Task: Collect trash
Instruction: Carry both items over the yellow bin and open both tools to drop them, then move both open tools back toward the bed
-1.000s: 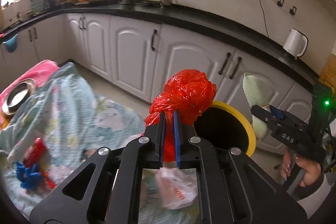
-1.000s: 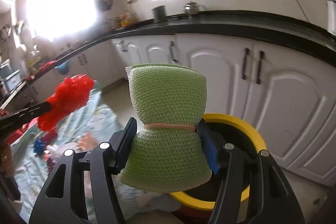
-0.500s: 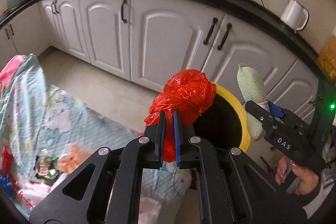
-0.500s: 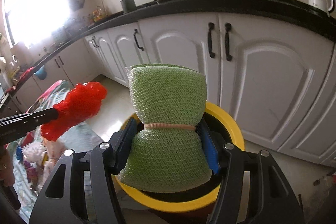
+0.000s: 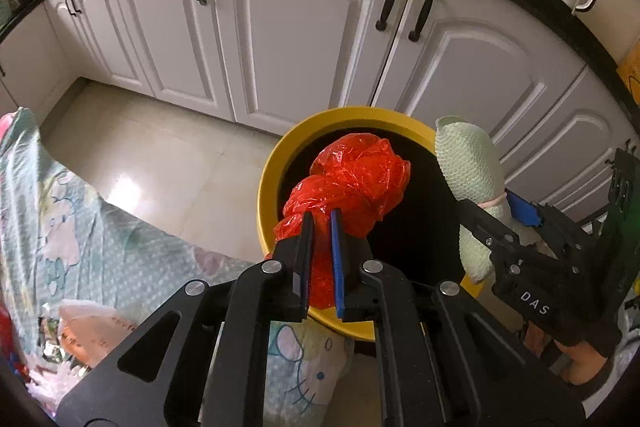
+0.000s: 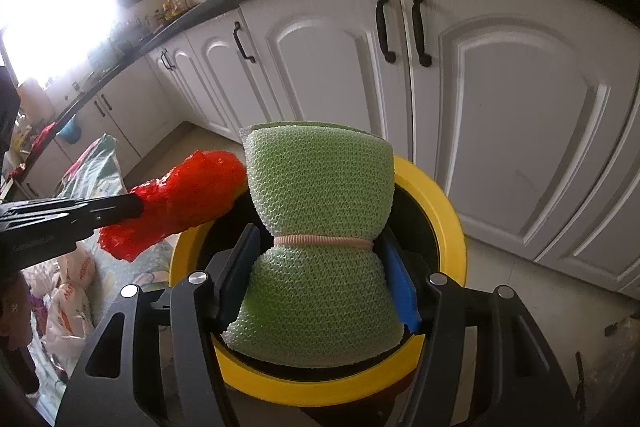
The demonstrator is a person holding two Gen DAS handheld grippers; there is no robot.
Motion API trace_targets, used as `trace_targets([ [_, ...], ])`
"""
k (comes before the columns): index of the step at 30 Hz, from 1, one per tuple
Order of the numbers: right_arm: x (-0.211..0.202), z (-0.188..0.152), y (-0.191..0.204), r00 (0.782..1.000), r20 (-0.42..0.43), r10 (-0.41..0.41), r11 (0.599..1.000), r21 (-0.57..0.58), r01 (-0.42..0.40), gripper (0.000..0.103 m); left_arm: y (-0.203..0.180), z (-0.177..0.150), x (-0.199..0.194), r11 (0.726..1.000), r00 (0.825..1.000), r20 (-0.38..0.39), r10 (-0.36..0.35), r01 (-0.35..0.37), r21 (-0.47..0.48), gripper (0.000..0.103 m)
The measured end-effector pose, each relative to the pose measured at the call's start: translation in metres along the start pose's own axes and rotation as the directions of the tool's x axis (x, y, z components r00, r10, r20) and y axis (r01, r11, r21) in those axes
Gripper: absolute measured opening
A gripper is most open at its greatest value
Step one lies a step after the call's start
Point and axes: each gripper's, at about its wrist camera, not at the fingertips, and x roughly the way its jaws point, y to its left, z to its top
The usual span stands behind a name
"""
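Left tool [image 5: 319, 217] clenched on red bag [image 5: 352, 183], right tool [image 6: 318, 247] grasping green sponge [image 6: 318, 219]; both over yellow bin [image 6: 448, 223] below, ready to drop.

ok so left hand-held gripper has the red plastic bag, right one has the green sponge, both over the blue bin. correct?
One error: the bin is yellow, not blue, as the right wrist view shows. The rest holds: the left hand-held gripper grips the red plastic bag, the right hand-held gripper the green sponge, both over the bin.

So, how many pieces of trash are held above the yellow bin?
2: the red plastic bag in the left gripper, and the green foam net in the right gripper.
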Motion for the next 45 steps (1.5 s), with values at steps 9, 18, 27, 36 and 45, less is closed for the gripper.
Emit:
trace_targets([
  [9,0.007,-0.006,-0.01,1.0,-0.003,-0.002,0.999,0.036,0.002,0.069,0.003,0.002,0.003,1.0,1.0,0.013,0.013,-0.013,-0.027,0.037],
  [18,-0.011,0.006,-0.012,0.997,0.064,-0.043,0.998,0.055,0.039,0.078,0.019,-0.003,-0.035,0.996,0.994,0.104,0.021,-0.011,-0.091,0.085],
  [27,-0.041,0.024,0.027,0.989,0.141,0.042,0.999,0.002,-0.043,0.081,0.043,-0.022,-0.096,0.985,0.968,0.245,0.057,-0.013,-0.175,0.092],
  [36,-0.065,0.031,0.075,0.973,0.168,0.159,0.985,-0.087,-0.146,0.082,0.077,-0.054,-0.146,0.963,0.915,0.355,0.194,-0.108,-0.248,0.092],
  [45,-0.077,0.021,0.128,0.954,0.136,0.266,0.954,-0.182,-0.24,0.082,0.1,-0.084,-0.175,0.942,0.878,0.395,0.272,-0.158,-0.297,0.092],
])
